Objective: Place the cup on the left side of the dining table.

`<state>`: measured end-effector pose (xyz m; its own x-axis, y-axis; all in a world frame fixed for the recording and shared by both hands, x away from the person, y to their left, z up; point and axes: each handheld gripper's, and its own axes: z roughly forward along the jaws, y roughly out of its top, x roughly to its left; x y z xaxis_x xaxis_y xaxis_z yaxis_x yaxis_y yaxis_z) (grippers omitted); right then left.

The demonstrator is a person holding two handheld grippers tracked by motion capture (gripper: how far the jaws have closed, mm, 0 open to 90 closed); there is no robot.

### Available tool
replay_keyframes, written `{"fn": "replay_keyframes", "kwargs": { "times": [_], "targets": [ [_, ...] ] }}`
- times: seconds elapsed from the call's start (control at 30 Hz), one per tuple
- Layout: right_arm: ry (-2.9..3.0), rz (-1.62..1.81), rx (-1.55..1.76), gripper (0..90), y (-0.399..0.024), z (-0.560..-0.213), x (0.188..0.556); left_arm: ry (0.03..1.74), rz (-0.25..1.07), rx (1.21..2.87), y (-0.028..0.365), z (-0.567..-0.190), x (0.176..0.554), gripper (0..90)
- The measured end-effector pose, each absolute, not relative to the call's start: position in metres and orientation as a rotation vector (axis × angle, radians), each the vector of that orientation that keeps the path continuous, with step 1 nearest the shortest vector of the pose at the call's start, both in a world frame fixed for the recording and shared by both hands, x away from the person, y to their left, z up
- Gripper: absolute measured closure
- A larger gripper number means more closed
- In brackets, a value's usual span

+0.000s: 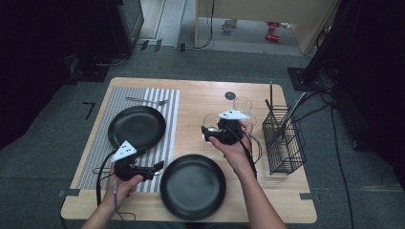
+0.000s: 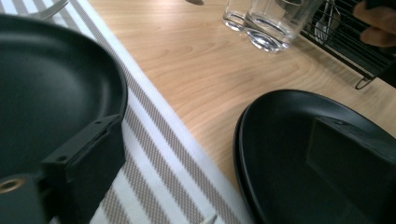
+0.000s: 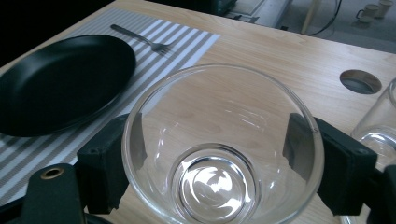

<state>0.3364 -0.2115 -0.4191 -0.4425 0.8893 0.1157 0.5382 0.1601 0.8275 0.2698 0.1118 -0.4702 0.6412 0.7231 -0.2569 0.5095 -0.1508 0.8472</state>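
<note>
right tongs (image 3: 224, 163) clamped on clear glass (image 3: 223, 144), left tongs (image 2: 224, 158) apart, no writing legible

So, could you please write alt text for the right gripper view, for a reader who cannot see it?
A clear round drinking glass sits between the two black jaws of the right hand-held gripper, seen from above its open rim. Behind it on the light wooden table lie a round black plate and a metal fork on a grey-and-white striped placemat.

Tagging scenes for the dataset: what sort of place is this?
Likely a lab or studio mock-up of a dining table, not a home: a wooden table set with black plates, on grey carpet with loose cables and dark equipment stands around it.
</note>
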Motion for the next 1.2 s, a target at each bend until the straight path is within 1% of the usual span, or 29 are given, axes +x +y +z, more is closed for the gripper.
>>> {"fn": "replay_keyframes", "kwargs": {
  "times": [0.03, 0.07, 0.13, 0.17, 0.3, 0.5, 0.63, 0.9, 1.17, 1.2],
  "targets": [
    [2.057, 1.204, 1.347, 18.8, -0.210, -0.415, 0.333, 1.001, 0.293, 1.815, 0.103, -0.468, 0.271, 15.1],
    [2.057, 1.204, 1.347, 18.8, -0.210, -0.415, 0.333, 1.001, 0.293, 1.815, 0.103, -0.468, 0.271, 15.1],
    [2.076, 1.213, 1.325, 18.8, -0.207, -0.409, 0.329, 0.980, 0.280, 1.829, 0.096, -0.466, 0.274, 15.0],
    [2.083, 1.221, 1.318, 18.8, -0.206, -0.407, 0.327, 0.947, 0.248, 1.823, 0.090, -0.464, 0.276, 14.7],
    [2.095, 1.251, 1.306, 18.8, -0.203, -0.403, 0.323, 0.914, 0.238, 1.818, 0.081, -0.460, 0.279, 11.1],
    [2.125, 1.273, 1.270, 18.7, -0.193, -0.393, 0.313, 0.814, 0.204, 1.794, 0.064, -0.455, 0.283, 9.8],
    [2.143, 1.286, 1.253, 18.8, -0.186, -0.389, 0.309, 0.748, 0.221, 1.797, 0.050, -0.452, 0.287, 9.1],
    [2.180, 1.317, 1.202, 18.7, -0.171, -0.383, 0.300, 0.705, 0.262, 1.791, 0.031, -0.448, 0.292, 9.1],
    [2.217, 1.320, 1.154, 18.7, -0.158, -0.378, 0.292, 0.669, 0.275, 1.761, 0.026, -0.447, 0.293, 9.5],
    [2.224, 1.321, 1.150, 18.7, -0.156, -0.378, 0.290, 0.666, 0.278, 1.758, 0.026, -0.447, 0.293, 10.6]
  ]
}}
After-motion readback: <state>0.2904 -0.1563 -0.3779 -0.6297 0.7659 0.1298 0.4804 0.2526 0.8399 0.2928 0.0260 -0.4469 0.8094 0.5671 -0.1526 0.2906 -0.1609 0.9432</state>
